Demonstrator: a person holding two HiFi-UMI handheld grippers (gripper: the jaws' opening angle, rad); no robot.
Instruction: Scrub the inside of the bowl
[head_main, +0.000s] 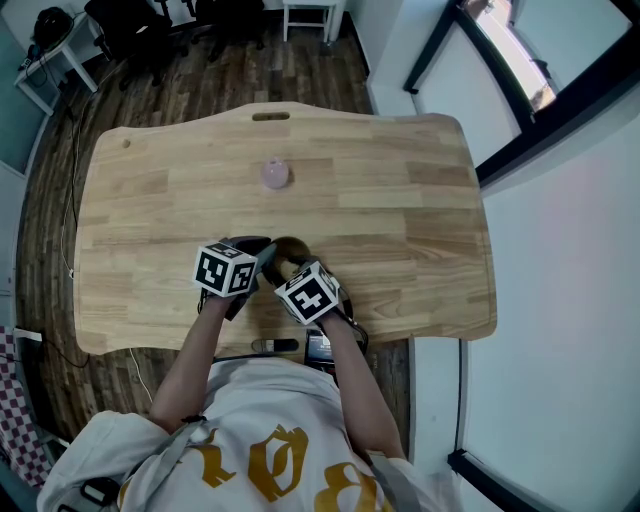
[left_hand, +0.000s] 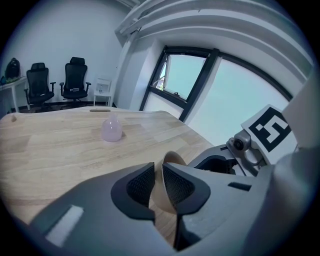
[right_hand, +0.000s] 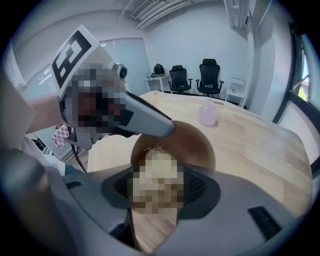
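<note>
Bright daylight from the window (left_hand: 200, 85), soft shadows, fisheye warp with dark corners in gripper views.

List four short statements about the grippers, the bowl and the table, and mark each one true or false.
1. The left gripper is shut on the rim of the brown bowl. True.
2. The right gripper holds nothing. False: it is shut on a pale fibrous scrubber, held at the bowl's opening.
3. The small pink bottle stands inside the bowl. False: it stands apart on the wooden table, farther from the person than the bowl.
4. Both grippers are close together at the near edge of the table. True.
</note>
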